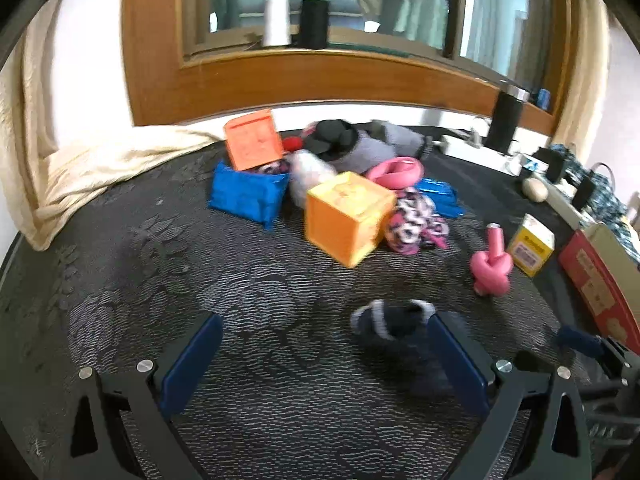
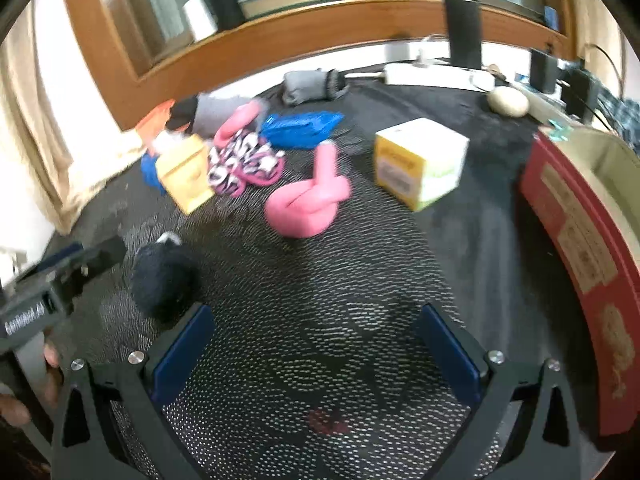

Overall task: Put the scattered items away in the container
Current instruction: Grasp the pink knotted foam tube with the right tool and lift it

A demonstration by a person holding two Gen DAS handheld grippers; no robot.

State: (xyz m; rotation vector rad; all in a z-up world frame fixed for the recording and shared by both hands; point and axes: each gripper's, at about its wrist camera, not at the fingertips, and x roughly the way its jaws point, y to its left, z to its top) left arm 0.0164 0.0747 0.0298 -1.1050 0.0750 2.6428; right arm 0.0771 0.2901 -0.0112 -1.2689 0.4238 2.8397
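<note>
Both tools are hanging low over the dark patterned worktop (image 2: 320,280) with their jaws spread wide and nothing between them. The left tool (image 1: 324,360) is pointing at a dark navy sock bundle (image 1: 396,320) lying just beside its right finger, which suggests this is the item being lined up for a grasp. The right tool (image 2: 316,352) is facing bare cloth, with the red container (image 2: 576,240) close on its right, likely so that it is ready to carry items there.

The remaining items are sitting farther back: a pink knotted toy (image 2: 308,204) and a yellow-and-white carton (image 2: 420,160) nearer the container, then an orange cube (image 1: 348,216), a pink patterned cloth (image 1: 416,224), blue packets (image 1: 248,196) and a second orange cube (image 1: 254,144) piled together.

The container is cut off at the frame edge in both views, so its inside is hardly showing. The grey and black soft things at the back of the pile are blurred and overlapping; they are possibly clothing, but I cannot tell. The navy bundle's far side is smeared by motion blur.
</note>
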